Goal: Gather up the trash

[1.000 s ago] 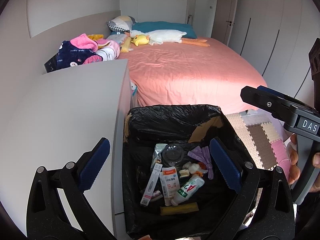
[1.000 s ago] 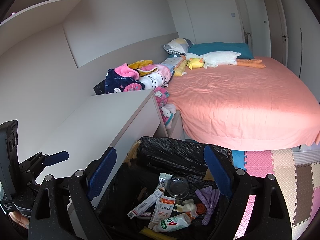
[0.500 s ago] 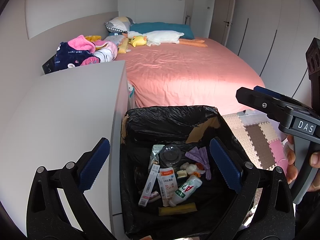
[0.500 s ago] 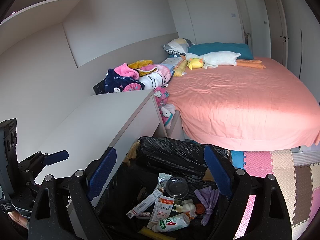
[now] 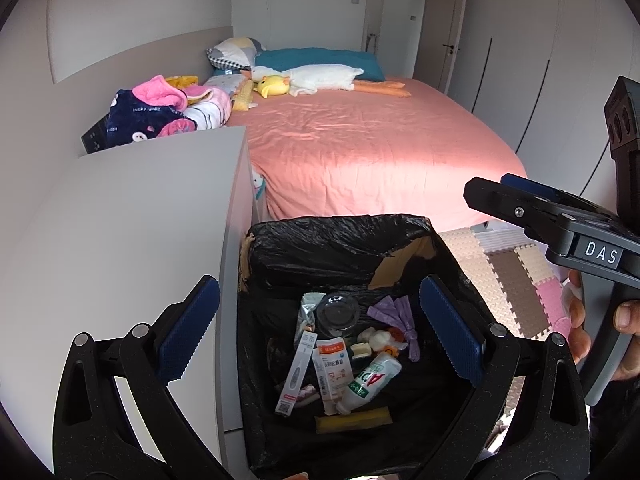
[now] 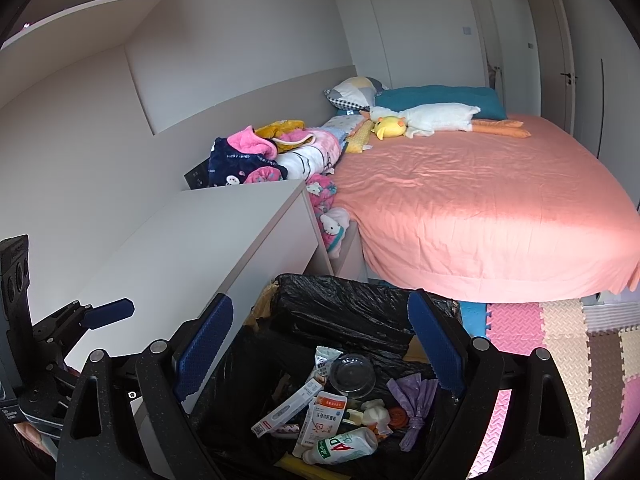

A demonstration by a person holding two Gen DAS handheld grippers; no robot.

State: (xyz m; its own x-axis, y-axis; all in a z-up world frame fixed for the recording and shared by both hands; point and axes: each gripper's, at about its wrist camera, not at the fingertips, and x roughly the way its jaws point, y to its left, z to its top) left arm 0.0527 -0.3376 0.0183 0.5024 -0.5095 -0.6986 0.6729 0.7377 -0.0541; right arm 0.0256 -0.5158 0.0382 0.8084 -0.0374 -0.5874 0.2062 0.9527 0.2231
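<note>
Two handheld grippers hover side by side over an open bin (image 5: 340, 240) lined with a black bag, which stands on the floor between a pale worktop (image 5: 120, 220) and the foot of a bed (image 5: 360, 148) with a salmon-pink cover. The left gripper (image 5: 320, 328) has its blue-padded fingers spread wide and nothing between them; the right gripper (image 6: 320, 344) is the same, fingers wide and empty. Both tilt down toward the bin's mouth, which I take to mean the dropping is done or nearly so, since the trash lies inside and neither tool carries anything. At the bottom sit a white bottle (image 5: 370, 380) with "AD" in red on a green-trimmed label, a white sachet (image 5: 330, 372) topped by an orange band with small print too fine to read, a long slim box (image 5: 296, 372) bearing a square code at one end, a clear round lid (image 5: 338, 314), a purple wrapper (image 5: 396, 316) and a yellowish strip (image 5: 352, 420). The worktop looks bare, which fits rubbish having gone from there into the bin placed close against it for a short reach. In the left view the right tool's handle shows a white label reading "DAS", gripped by a hand (image 5: 600, 332). Folded clothes (image 5: 160, 116) past the worktop carry small lettering, seemingly "lucky rabbit". A white plush goose (image 5: 320, 78) lies by the pillows.
</note>
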